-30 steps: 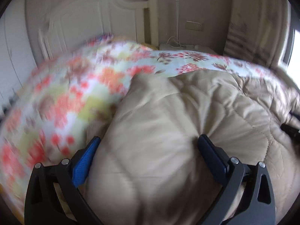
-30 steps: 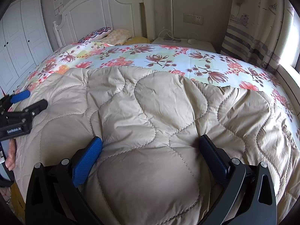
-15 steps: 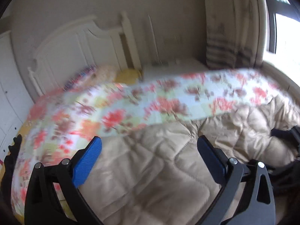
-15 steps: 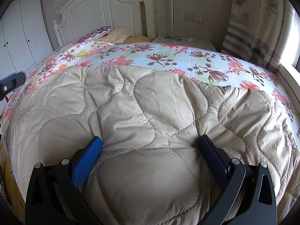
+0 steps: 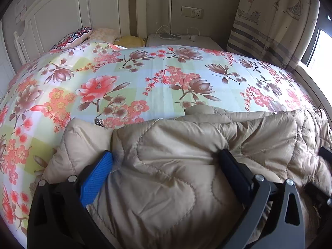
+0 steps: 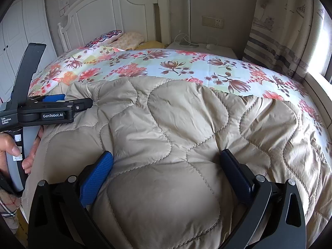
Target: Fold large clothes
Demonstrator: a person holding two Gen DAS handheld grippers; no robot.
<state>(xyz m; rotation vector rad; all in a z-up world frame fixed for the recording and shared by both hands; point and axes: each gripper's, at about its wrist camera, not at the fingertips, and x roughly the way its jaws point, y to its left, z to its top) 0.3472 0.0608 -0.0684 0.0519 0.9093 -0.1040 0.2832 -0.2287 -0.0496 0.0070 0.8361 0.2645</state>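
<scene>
A large beige quilted coat (image 6: pixel 176 137) lies spread over the near half of a bed with a floral sheet (image 6: pixel 170 64). In the left wrist view the coat (image 5: pixel 186 166) fills the bottom, with a zipper pull (image 5: pixel 97 122) at its far edge. My left gripper (image 5: pixel 166 166) is open, its fingers spread wide over the coat's left part. It also shows from the side in the right wrist view (image 6: pixel 62 101), above the coat's left edge. My right gripper (image 6: pixel 167 166) is open, both fingers resting on the puffy fabric.
White headboard (image 6: pixel 108 14) and pillows (image 6: pixel 116 38) at the far end. A nightstand (image 6: pixel 199 47) with a lamp pole and cables stands beside it. Patterned curtain (image 6: pixel 280 31) and window ledge run along the right. White wardrobe doors (image 6: pixel 18 33) are on the left.
My left gripper has swung from the bed's left side back over the coat's left part and settled low on it. The right gripper has stayed put on the coat.
</scene>
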